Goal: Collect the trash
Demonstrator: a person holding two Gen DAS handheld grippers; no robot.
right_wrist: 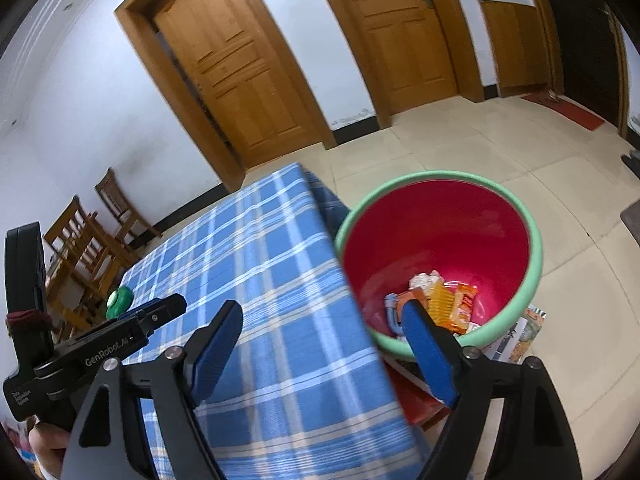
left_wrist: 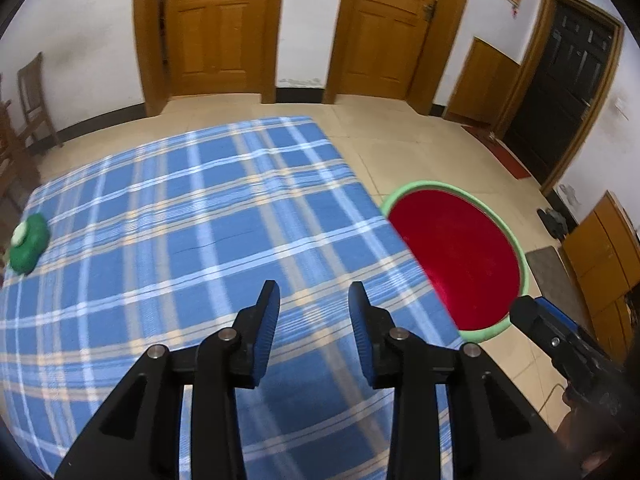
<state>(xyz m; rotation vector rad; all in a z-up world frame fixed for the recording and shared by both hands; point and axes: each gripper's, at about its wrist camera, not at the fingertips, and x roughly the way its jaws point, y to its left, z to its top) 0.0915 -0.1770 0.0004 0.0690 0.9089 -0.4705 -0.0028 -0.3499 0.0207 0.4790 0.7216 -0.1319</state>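
Trash [right_wrist: 440,304] sits at the bottom of the red bin [right_wrist: 500,240], just beyond the right gripper [right_wrist: 320,340]'s right finger: orange wrappers, crumpled white paper, a blue-white scrap. Right fingers wide apart, nothing between. Left gripper [left_wrist: 314,332] fingers partly apart, empty, over bare plaid desk [left_wrist: 180,208]. Green round thing [left_wrist: 28,242], maybe a lid or toy, lies far left of the left fingers. Likely next pick: swing left over it, spread wider, then close squarely.

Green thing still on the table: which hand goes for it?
Probably left. The green thing lies at the table's left side, and the empty left tool is over the cloth; the right tool straddles the bin-side edge.
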